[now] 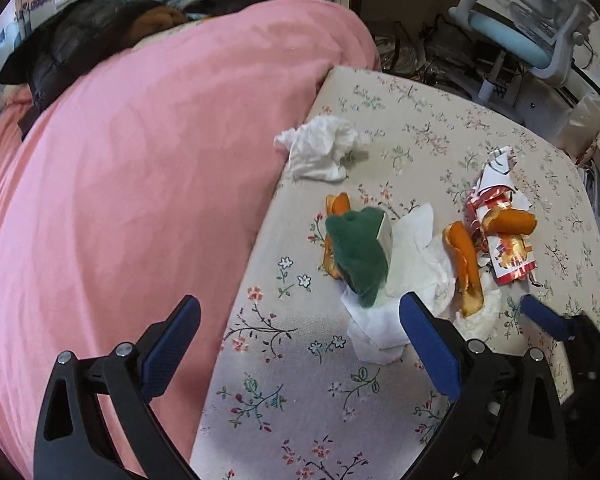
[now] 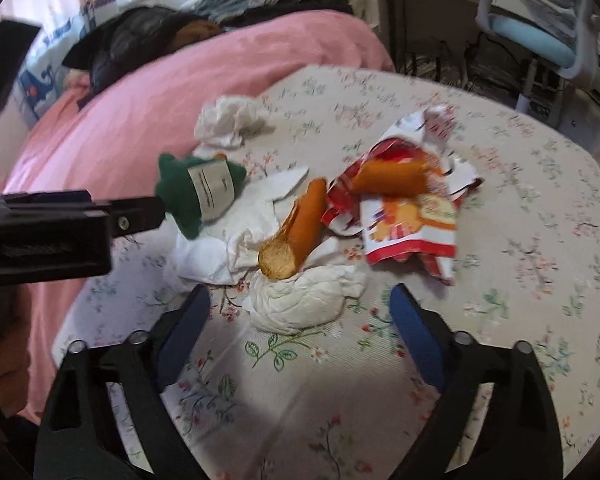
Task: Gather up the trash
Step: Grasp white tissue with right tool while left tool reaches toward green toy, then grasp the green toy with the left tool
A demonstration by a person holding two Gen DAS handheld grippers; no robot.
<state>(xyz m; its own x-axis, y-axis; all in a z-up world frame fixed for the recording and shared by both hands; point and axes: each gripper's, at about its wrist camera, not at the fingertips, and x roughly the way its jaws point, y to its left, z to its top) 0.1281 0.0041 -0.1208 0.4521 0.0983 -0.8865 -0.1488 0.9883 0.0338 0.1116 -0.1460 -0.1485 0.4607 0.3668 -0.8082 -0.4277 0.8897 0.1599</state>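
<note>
1. The trash lies heaped on the floral bed point(image 2: 500, 208) beside a pink quilt point(image 1: 120, 180): white tissues point(image 2: 296, 304), a green cloth point(image 1: 358, 256), orange peels point(image 2: 304, 216), a torn red wrapper point(image 2: 412, 224).
2. The left gripper point(image 1: 300, 344) jaws are spread and empty, tissues just ahead.
3. The right gripper point(image 2: 300, 316) jaws are spread around a tissue wad, not touching it.

A floral-sheeted bed point(image 2: 500, 200) carries, ahead of the right gripper point(image 2: 300, 316), crumpled tissues point(image 2: 296, 304), orange peels point(image 2: 304, 220), a torn red wrapper point(image 2: 412, 236), a green cloth point(image 2: 180, 192) and a pink duvet point(image 2: 140, 112).
</note>
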